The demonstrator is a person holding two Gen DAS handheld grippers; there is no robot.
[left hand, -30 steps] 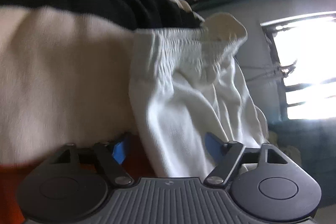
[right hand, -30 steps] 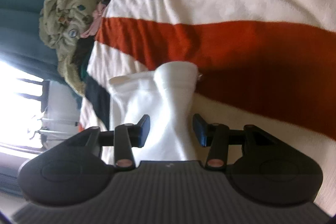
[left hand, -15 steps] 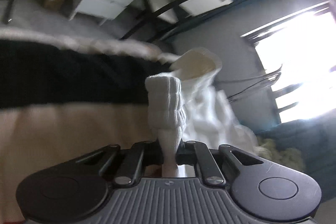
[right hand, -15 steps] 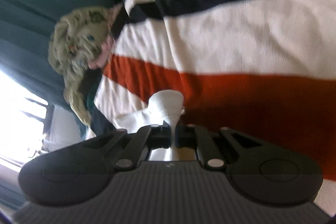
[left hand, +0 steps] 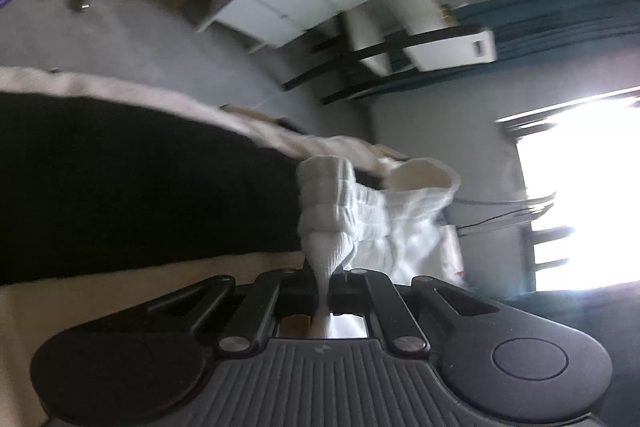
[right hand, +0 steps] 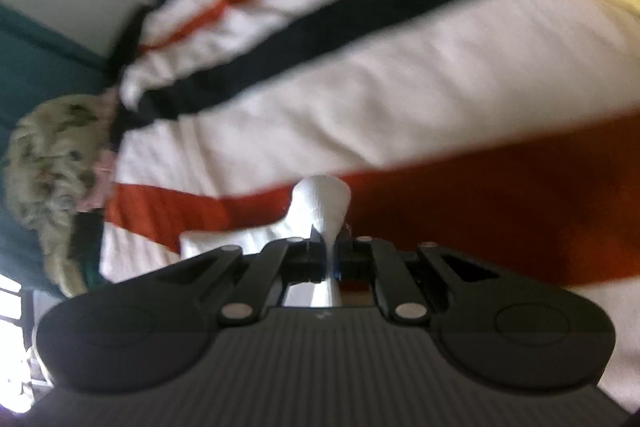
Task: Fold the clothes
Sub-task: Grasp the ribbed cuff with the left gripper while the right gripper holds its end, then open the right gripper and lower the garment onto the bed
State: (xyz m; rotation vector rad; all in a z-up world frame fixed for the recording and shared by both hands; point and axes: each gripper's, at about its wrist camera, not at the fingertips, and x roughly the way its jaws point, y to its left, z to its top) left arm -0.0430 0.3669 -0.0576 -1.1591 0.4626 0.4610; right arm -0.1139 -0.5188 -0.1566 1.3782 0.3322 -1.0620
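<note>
Left gripper [left hand: 325,287] pinches the white garment [left hand: 360,211], its waistband bunched toward 12 o'clock. Right gripper [right hand: 329,259] pinches apparently the same garment over a striped blanket [right hand: 400,107].

We see the left gripper [left hand: 325,289] with both fingers pressed together, pinching white cloth [left hand: 340,211]. The right gripper [right hand: 329,259] is likewise clamped, its fingers meeting on the same white cloth [right hand: 322,201].

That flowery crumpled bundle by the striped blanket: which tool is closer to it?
Right, probably. The right tool, shut on the white garment, has the floral bundle at its left; the left tool doesn't see it.
</note>
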